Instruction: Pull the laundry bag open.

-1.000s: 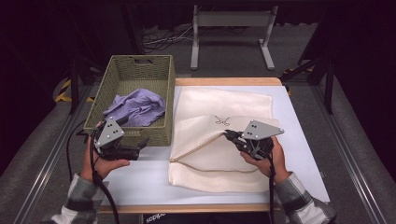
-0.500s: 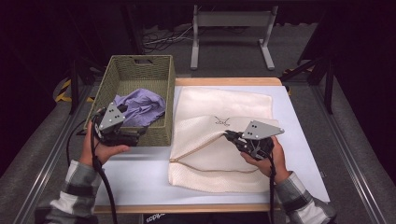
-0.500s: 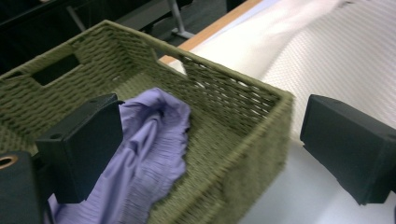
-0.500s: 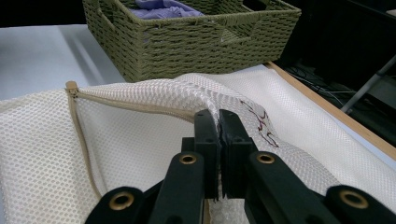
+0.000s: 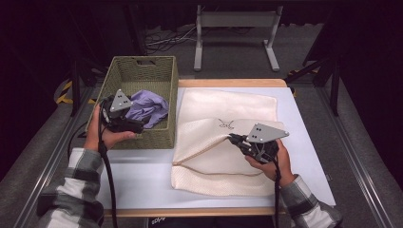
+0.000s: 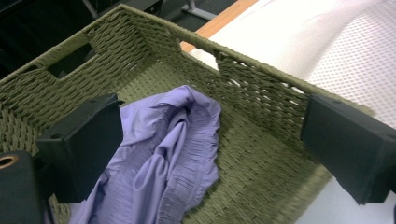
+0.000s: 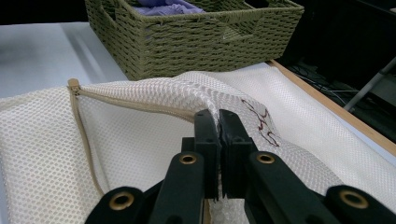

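The left gripper (image 5: 138, 124) hangs over the near end of the green woven basket (image 5: 142, 69), its jaws spread wide with nothing between them. In the left gripper view the purple cloth (image 6: 163, 163) lies crumpled on the basket floor directly below and between those jaws, bunched toward the left one and not touched by either. The right gripper (image 7: 218, 122) is closed tight on the upper edge of the cream mesh bag (image 7: 46, 154), pinching a fold of mesh just beside the zipper seam and lifting it, so the bag's mouth gapes toward the basket.

From above, the purple cloth (image 5: 147, 107) sits in the near half of the basket, right beside the left gripper, while the mesh bag (image 5: 228, 104) lies flat on the white table (image 5: 142, 180) just right of the basket, its edge touching the basket's wall. A small dark embroidered mark (image 5: 227, 125) shows on the bag near the right gripper (image 5: 234, 139). The two grippers are well apart, the basket wall between them.
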Demonstrator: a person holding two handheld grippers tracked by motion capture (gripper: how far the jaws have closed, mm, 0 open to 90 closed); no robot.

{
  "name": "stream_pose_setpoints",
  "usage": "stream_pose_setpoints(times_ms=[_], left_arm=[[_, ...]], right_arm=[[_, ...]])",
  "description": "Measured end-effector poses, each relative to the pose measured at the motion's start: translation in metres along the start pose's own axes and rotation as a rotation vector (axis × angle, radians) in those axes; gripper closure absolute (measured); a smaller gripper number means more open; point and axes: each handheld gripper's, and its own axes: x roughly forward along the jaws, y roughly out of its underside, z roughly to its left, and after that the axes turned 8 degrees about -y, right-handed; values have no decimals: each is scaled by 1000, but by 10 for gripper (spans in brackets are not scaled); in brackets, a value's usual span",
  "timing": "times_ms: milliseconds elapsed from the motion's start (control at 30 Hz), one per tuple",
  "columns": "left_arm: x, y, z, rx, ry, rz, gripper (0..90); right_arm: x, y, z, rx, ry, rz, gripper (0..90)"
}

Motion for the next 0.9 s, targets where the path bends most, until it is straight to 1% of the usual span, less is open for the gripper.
stream_pose_setpoints(times_ms=[33, 100, 167, 233, 300, 433, 500, 533, 567, 667, 733, 833, 867, 900], left_arm=[[2, 0, 1, -3, 0, 6, 65], [6, -1, 2, 14, -9, 24, 65], [11, -1, 4, 9, -9, 43, 64], [15, -1, 6, -4, -4, 50, 62], [18, -2, 7, 5, -6, 54, 62], [24, -5, 11, -4, -1, 65, 61], [28, -6, 14, -6, -5, 70, 61], [29, -7, 14, 4, -7, 75, 62], [32, -8, 16, 6, 0, 83, 61], [37, -8, 18, 0, -1, 92, 60], [42, -9, 20, -12, 6, 94, 60], [47, -11, 25, 6, 6, 107, 60], [49, -11, 25, 5, 0, 108, 61], [52, -11, 26, 8, 3, 121, 60]], right_arm=[[0, 0, 0, 0, -1, 1, 874], [1, 1, 0, 3, -5, 6, 874], [2, 1, 0, 3, -5, 7, 874], [2, 2, 1, 0, -8, 10, 874], [2, 2, 1, 1, -8, 10, 874], [1, 4, 1, 6, -7, 13, 874], [1, 4, 1, 6, -7, 12, 874], [1, 5, 1, 6, -8, 15, 874], [0, 5, 2, 5, -6, 16, 874], [0, 5, 2, 6, -4, 16, 874], [0, 6, 2, 10, -3, 18, 875], [0, 6, 3, 11, -1, 18, 875], [0, 6, 3, 11, -2, 19, 875], [0, 6, 2, 13, -2, 18, 875]])
